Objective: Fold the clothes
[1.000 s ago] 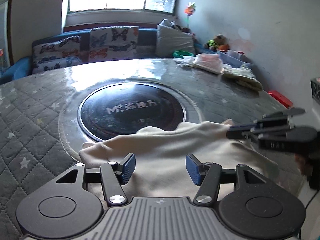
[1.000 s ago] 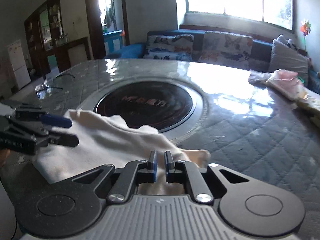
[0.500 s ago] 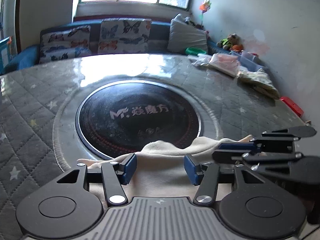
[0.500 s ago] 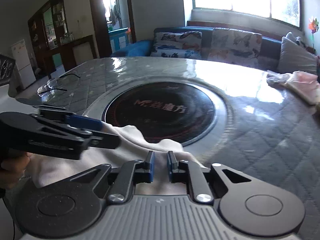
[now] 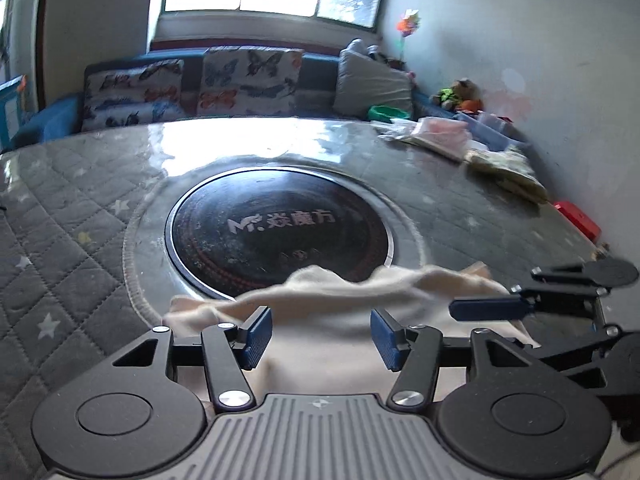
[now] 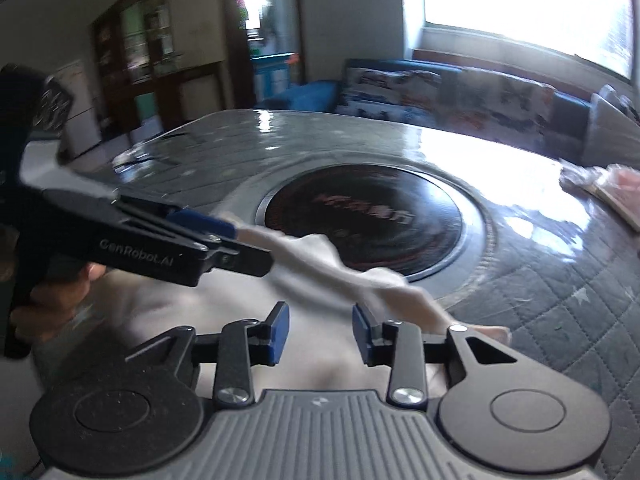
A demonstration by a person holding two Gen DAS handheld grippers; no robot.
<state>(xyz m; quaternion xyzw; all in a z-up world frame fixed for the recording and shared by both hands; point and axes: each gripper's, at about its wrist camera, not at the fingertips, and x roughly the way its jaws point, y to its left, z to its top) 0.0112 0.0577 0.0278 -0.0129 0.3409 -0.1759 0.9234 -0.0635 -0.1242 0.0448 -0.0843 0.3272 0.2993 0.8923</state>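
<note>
Right gripper (image 6: 319, 332): pads are now parted with a clear gap and nothing between them; half a second ago they were nearly closed over the cloth edge. The hold is judged released.
Left gripper (image 5: 321, 334): set wide and empty, as in the two earlier frames; cloth lies beneath and between the pads, not clamped.
Garment (image 5: 344, 300): cream cloth bunched at the near edge of the table (image 5: 80, 208), its far ridge overlapping the rim of the dark round hob (image 5: 280, 224). More of it was spread flat a second ago; it is now gathered into a narrower band.
Meaning for task: one fold is judged laid down and let go; the pile is not yet tidy.
Pose, left: gripper is held low over the near part of the cloth, fingers pointing across the table toward the sofa.
Pose, right: gripper is angled in from the right, close to the left one; in the left view its fingers reach over the cloth's right end.
Blur: right view is smeared, so fine contact cannot be told.
</note>
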